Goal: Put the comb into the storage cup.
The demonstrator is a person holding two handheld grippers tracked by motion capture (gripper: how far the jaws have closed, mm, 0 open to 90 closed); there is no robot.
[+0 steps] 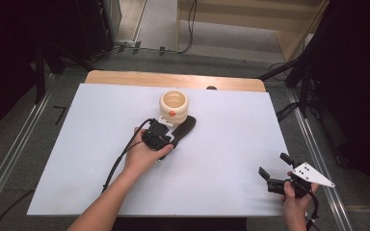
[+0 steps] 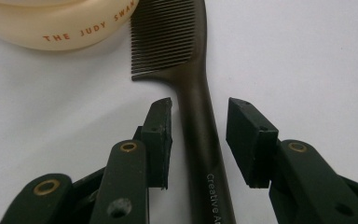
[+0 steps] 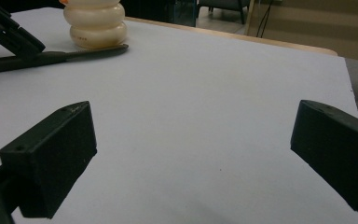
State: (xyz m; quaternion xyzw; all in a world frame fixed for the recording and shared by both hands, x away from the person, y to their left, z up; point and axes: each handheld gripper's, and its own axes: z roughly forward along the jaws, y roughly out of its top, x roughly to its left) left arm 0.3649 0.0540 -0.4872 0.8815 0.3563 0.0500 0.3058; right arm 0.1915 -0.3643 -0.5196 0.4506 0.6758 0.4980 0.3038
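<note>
Cream cup (image 1: 174,105) against comb's (image 2: 193,84) toothed end; open white table (image 1: 231,144) rightward

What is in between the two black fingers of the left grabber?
The comb handle lies between the open left gripper jaws, a sliver of white table either side, seen in the left gripper view.

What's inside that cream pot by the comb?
The high view looks into the cream pot: a pale inner wall and nothing visibly in it. Its bottom is too small to see clearly. The comb lies outside, beside it.
</note>
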